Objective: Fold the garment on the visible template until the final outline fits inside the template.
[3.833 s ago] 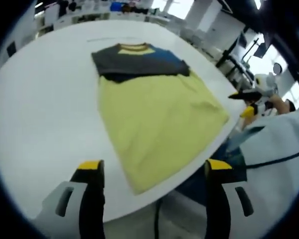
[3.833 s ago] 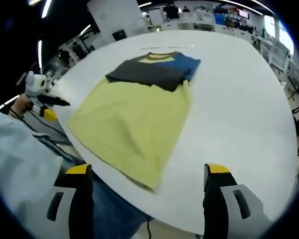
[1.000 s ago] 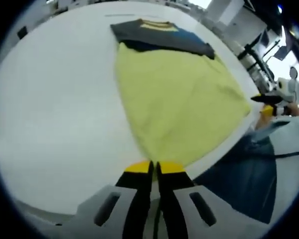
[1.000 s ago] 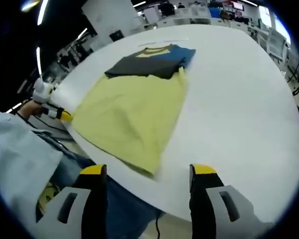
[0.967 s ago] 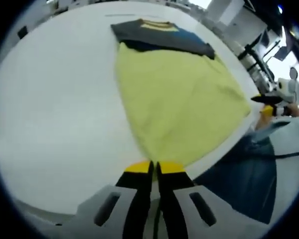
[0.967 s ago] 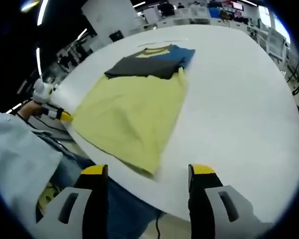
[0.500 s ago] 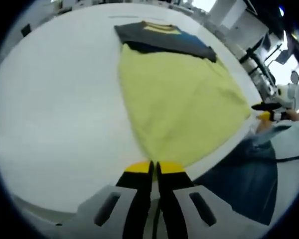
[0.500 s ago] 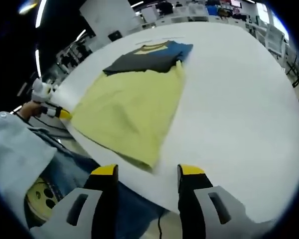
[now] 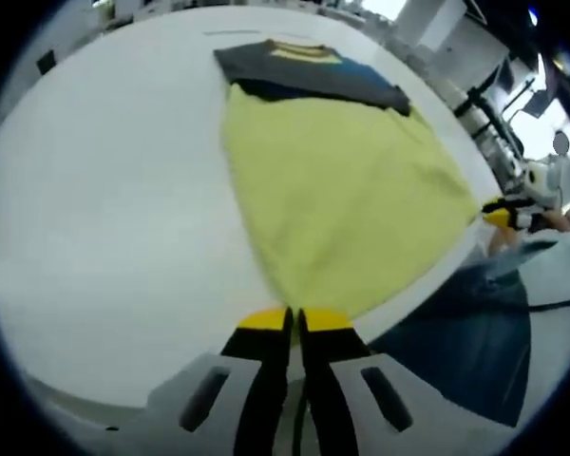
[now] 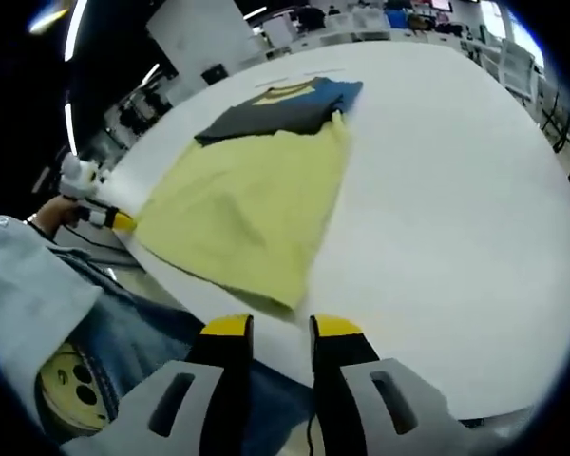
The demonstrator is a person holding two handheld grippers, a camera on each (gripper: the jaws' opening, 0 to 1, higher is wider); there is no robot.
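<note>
Soft, light shirt (image 9: 337,190) — your left gripper (image 9: 294,321) pinches its hem corner at 6 o'clock; your right gripper (image 10: 280,328), nearly closed, holds nothing — take the other corner.

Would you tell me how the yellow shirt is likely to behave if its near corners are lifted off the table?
The yellow shirt will probably drape and sag, since it lies flat with soft wrinkles. It looks thin, so likely light. On the smooth white table it may slide rather than stay put.
</note>
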